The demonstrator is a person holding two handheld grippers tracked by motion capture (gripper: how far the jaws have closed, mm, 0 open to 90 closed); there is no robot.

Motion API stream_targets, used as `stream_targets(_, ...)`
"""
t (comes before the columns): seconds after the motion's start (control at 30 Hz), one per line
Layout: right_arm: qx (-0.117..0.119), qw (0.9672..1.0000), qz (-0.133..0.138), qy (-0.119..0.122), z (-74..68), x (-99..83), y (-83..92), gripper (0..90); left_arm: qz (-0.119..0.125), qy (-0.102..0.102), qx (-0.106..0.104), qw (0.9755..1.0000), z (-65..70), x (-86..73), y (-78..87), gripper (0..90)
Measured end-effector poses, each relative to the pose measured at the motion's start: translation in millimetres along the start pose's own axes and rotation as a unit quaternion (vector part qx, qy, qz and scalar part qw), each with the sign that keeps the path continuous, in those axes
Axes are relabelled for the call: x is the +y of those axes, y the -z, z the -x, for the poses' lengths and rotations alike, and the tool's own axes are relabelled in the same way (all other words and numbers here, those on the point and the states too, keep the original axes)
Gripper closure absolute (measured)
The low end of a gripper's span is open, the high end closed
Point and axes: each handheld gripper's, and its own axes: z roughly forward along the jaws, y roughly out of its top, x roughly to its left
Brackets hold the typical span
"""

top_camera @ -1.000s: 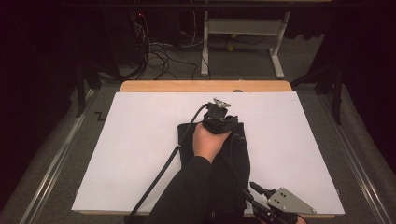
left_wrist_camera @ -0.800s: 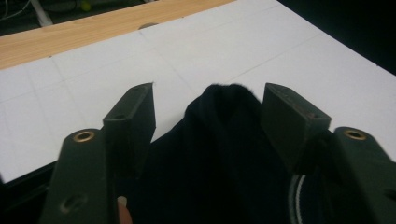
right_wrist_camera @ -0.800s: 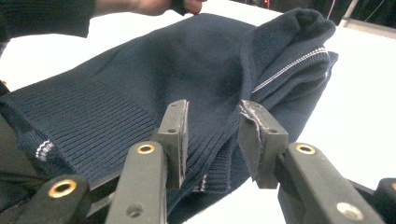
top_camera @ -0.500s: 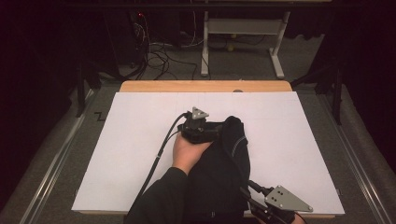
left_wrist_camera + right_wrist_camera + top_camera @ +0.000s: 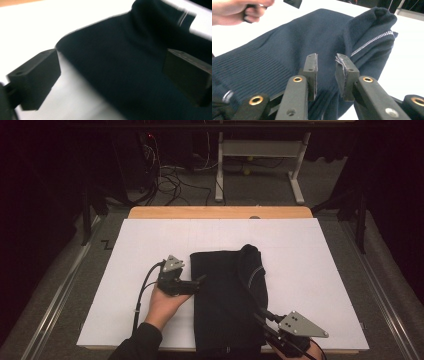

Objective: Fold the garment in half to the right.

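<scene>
- Looking down from the high view, a dark navy knit sweater (image 5: 227, 300) lies folded into a tall rectangle on the white sheet (image 5: 310, 270) that covers the desk (image 5: 220, 213), its near end reaching the front edge. A folded-over part with a pale stitched line sits at its far right corner.
- At the sweater's left edge, the left gripper (image 5: 200, 282) lies in the person's left hand (image 5: 162, 305), pointing right toward the fabric; its jaws have just been opening and stand wide, with no cloth pinched.
- At the near right corner of the sweater, the right gripper (image 5: 264, 316) points up and left onto the cloth, its grey plate on top.
- In the left gripper view, the two black jaws stand far apart at the picture's sides; the sweater (image 5: 120, 75) lies beyond and below them, its edge against the white sheet (image 5: 37, 27). The picture is blurred.
- In the right gripper view, the right gripper (image 5: 326, 75) has jaws set narrow, having just been closing, with a gap between the pads and ribbed navy fabric (image 5: 287, 45) right beneath and between them; whether the pads press it I cannot tell. The left hand (image 5: 234, 11) shows at top left.
</scene>
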Motion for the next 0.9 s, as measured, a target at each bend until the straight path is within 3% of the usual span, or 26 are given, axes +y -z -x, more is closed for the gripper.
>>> stream_targets(0.33,-0.014,0.9990,-0.028,0.030,-1.7,30.7,-43.5,90.0,0.036,0.019,0.012,0.9991,-23.7,-34.0,48.9,0.0)
stream_targets(0.4,-0.018,0.9984,-0.039,0.036,-2.3,37.9,-54.1,90.0,0.045,0.026,0.014,0.9985,-25.3,-40.7,59.7,0.0)
stream_targets(0.47,-0.024,0.9977,-0.049,0.040,-2.9,43.9,-63.2,90.0,0.047,0.013,0.020,0.9986,-23.8,-47.4,68.5,0.0)
stream_targets(0.6,-0.044,0.9939,-0.084,0.057,-2.8,59.3,-86.2,90.0,0.050,-0.002,0.023,0.9985,-22.3,-59.7,77.1,0.0)
stream_targets(0.73,-0.060,0.9878,-0.127,0.066,0.1,70.8,-111.0,90.0,0.038,-0.004,0.018,0.9991,-23.6,-66.5,75.5,0.0)
stream_targets(0.9,-0.084,0.9799,-0.168,0.066,7.4,68.5,-133.8,90.0,0.048,-0.001,0.012,0.9988,-23.5,-65.8,78.2,0.0)
